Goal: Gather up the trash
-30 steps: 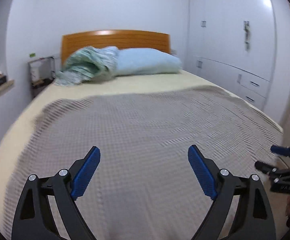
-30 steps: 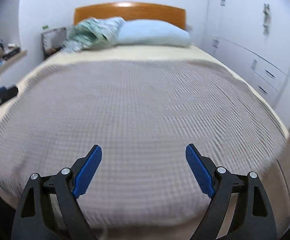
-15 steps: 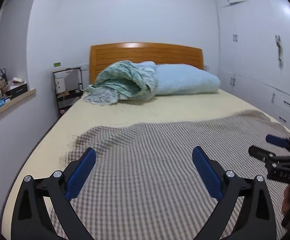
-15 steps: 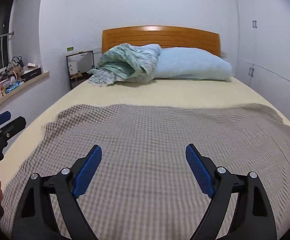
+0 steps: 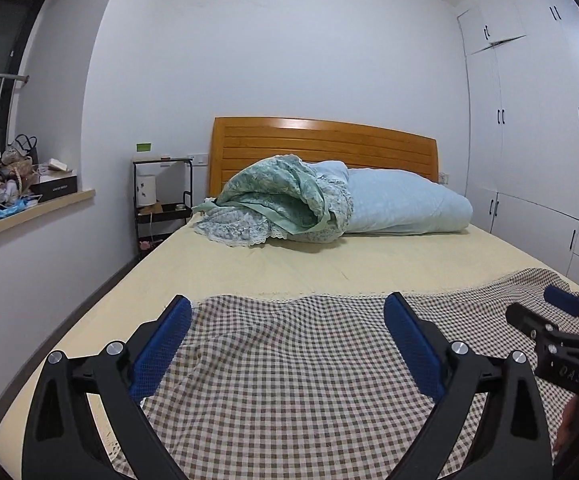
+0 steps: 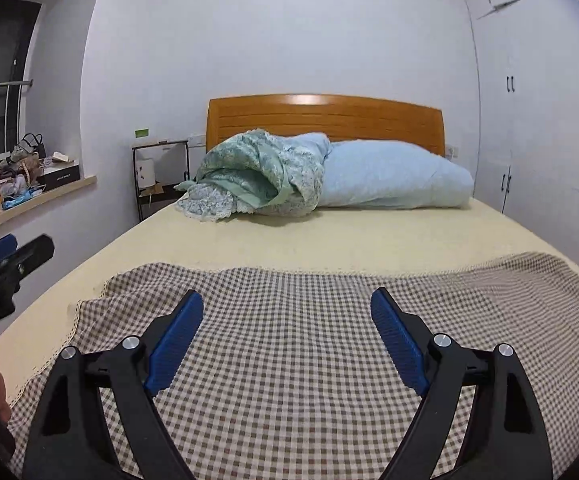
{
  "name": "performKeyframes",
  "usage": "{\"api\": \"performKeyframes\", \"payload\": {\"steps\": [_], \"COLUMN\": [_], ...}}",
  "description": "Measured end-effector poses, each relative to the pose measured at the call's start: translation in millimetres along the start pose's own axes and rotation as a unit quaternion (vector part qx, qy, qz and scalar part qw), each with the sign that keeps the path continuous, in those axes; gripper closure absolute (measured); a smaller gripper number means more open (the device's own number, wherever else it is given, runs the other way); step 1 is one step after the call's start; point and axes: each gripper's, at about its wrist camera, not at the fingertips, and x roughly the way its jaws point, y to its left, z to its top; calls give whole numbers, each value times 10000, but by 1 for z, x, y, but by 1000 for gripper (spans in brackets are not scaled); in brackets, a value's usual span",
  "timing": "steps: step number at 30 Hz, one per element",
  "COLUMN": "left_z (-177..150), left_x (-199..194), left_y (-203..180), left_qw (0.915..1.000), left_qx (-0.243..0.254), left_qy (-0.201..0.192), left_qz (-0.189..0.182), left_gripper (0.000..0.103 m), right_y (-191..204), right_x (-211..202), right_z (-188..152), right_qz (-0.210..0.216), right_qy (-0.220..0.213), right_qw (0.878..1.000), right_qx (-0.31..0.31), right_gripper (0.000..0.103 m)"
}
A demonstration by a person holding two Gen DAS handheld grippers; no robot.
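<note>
Trash is not identifiable anywhere on the bed (image 5: 297,268); nothing on the mattress reads as litter. Only candidate clutter sits on the window ledge (image 5: 29,216) at far left, a heap of boxes, bags and wrappers, too small to sort into trash and keepers. Left hand-held gripper (image 5: 287,344) hangs over the checked blanket (image 5: 289,380), jaws spread wide after having just been opening, nothing between them. Right hand-held gripper (image 6: 287,336) also hovers over the blanket, jaws wide and empty. Each one shows at the edge of the other's view, side by side but apart. Rolled green quilt (image 5: 281,204) and blue pillow (image 5: 401,204) lie against the wooden headboard (image 5: 321,140). Black bedside rack (image 5: 161,200) with a white cup-like thing stands between the bed and the ledge. White wardrobe (image 5: 529,140) fills the right wall.

Risks from here: no target is fixed, so a hasty reach could pick a keeper off the ledge instead of real rubbish, since the pile is mixed and crowded. Open jaws low over the blanket could snag the loose cloth and drag it. Reaching for the ledge from this spot means crossing the bed corner and the rack, where the cup could get knocked. No bin or bag is visible, so the drop-off place is unknown.
</note>
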Motion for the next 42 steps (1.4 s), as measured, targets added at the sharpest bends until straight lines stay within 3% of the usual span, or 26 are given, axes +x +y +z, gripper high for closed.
{"api": "performKeyframes", "payload": {"steps": [7,14,23,31,32,37,42], "left_z": [11,19,20,8,6,-20,-59], "left_x": [-32,-119,-280,-442,-457,-539,-613], "left_y": [-2,-6,-10,3,4,5,-11], "left_qw": [9999,9999,9997,9997,9998,9997,9988], "left_qx": [122,45,153,-53,-3,62,456], "left_qy": [54,-63,-178,-206,-189,-169,-95], "left_qz": [-49,-123,-102,-140,-82,173,-150], "left_gripper": [9,9,7,7,7,7,7], "right_y": [-4,3,35,44,43,47,58], "right_x": [-25,-104,-261,-379,-392,-473,-549], "right_z": [17,19,14,-11,-14,-47,-96], "right_qz": [-163,-332,-457,-488,-489,-675,-591], "right_qy": [-22,53,-84,349,354,-200,-401], "right_qw": [9998,9994,9988,9982,9982,9975,9974], "right_qx": [72,75,-173,-62,11,-77,-116], "right_gripper": [21,21,21,21,14,14,14]}}
